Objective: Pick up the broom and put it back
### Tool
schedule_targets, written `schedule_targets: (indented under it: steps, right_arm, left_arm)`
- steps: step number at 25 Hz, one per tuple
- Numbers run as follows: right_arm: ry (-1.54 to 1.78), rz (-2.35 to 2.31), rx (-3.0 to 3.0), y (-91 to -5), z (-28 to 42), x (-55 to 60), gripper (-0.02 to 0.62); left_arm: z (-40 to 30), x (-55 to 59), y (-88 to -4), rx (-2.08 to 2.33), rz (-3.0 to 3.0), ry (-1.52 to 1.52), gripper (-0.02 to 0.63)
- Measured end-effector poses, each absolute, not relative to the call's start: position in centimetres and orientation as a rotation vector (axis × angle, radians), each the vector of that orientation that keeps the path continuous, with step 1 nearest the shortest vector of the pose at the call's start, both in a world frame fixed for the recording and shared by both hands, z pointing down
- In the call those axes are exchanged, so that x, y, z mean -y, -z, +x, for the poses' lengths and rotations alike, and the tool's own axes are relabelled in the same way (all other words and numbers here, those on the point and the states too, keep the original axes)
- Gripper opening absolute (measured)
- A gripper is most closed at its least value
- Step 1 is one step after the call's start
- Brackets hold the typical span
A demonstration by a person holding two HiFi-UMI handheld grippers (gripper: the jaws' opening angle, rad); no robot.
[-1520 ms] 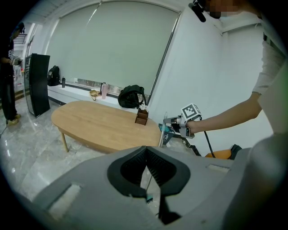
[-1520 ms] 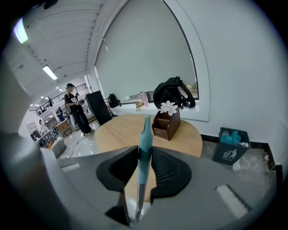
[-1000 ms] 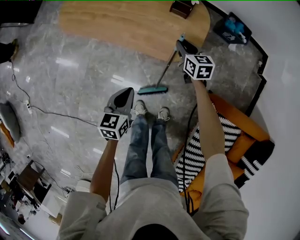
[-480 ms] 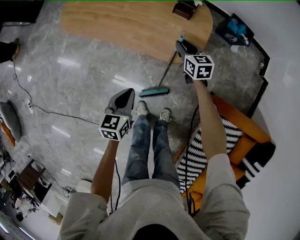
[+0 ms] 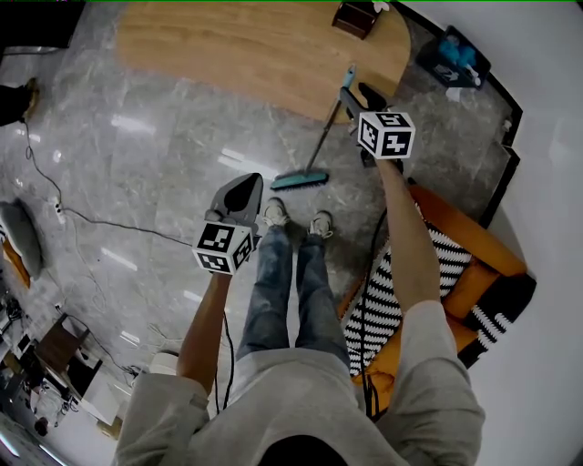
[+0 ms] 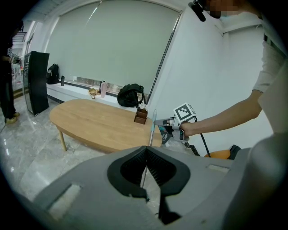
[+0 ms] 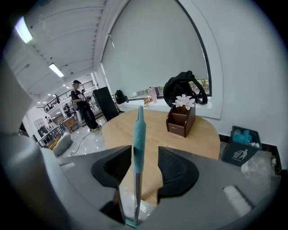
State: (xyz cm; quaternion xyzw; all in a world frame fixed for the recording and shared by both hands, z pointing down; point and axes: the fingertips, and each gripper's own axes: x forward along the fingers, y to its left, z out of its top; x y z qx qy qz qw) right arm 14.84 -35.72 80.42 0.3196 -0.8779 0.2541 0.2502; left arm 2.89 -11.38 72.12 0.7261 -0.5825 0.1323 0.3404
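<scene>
The broom stands tilted on the floor, its teal head [image 5: 299,180] near the person's shoes and its thin pole [image 5: 326,127] rising to a teal grip [image 5: 350,75] by the wooden table's edge. My right gripper [image 5: 355,93] is around that grip. Its jaws are opening, and in the right gripper view the grip [image 7: 138,134] stands between them with a gap on the right side. My right gripper [image 7: 140,158] no longer presses it. My left gripper [image 5: 242,186] hangs lower at the left, shut and holding nothing. In the left gripper view the pole [image 6: 151,128] shows beyond its tips [image 6: 146,149].
An oval wooden table [image 5: 228,50] fills the far side, with a brown wooden holder [image 5: 353,16] of flowers on it. A dark bin [image 5: 453,56] stands by the wall. An orange seat with a striped cushion [image 5: 437,250] lies at the right. A cable [image 5: 91,218] crosses the floor at the left.
My right gripper's jaws have spread apart around the broom's grip. The broom still stands tilted in nearly the same place. The left gripper has not moved.
</scene>
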Motion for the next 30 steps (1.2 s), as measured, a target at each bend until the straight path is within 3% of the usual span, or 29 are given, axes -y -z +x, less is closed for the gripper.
schedule_targets:
  steps: [6,16,30]
  right_arm:
    - [-0.618,0.973,2.377,-78.1,17.0,34.7,0.160]
    - [-0.514,1.166,2.349,-71.9,23.4,26.5,0.018]
    - [-0.459,1.291,2.310,-62.1,31.1,14.7,0.000]
  left_arm:
    - [3.0,12.1,-70.3,1.526,1.921,-0.339,-0.002]
    - [3.7,12.9,-65.9,1.557,1.988,-0.337,-0.003]
    - [6.4,10.2,-58.5,1.602,2.048,-0.283,-0.002]
